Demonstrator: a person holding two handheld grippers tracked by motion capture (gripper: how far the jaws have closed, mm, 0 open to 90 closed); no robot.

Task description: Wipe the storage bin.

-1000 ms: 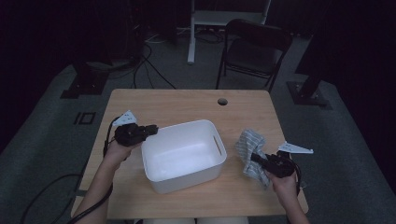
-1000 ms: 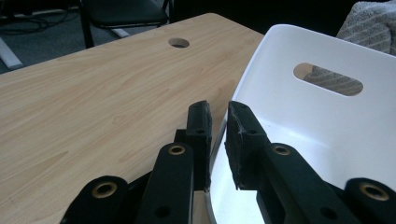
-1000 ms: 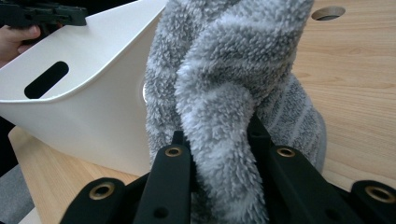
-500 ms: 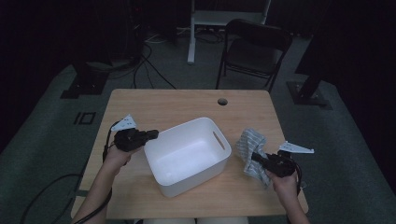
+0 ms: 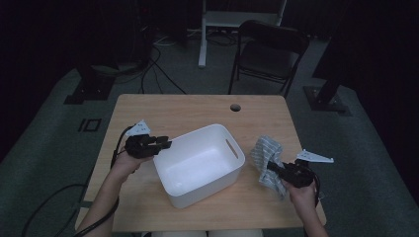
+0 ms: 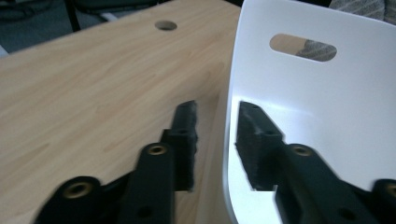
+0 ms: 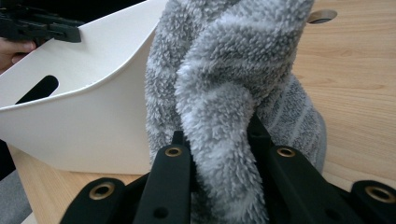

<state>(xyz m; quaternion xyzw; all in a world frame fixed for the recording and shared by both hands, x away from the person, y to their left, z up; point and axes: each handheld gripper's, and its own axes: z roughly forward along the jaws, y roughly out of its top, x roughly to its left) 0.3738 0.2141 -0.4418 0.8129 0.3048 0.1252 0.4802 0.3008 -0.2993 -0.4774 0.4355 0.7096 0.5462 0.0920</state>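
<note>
While the left gripper (image 6: pixel 215 140) straddles the white bin (image 5: pixel 200 165) wall, jaws just opening, pads clear, bin rotated since earlier, right gripper (image 7: pixel 217 140) pinching grey towel (image 7: pixel 224 93) beside bin.

High view dim, dark surroundings, table (image 5: pixel 197 111) lit from above; left tongs (image 6: pixel 215 140) close-up soft, slightly blurred.
</note>
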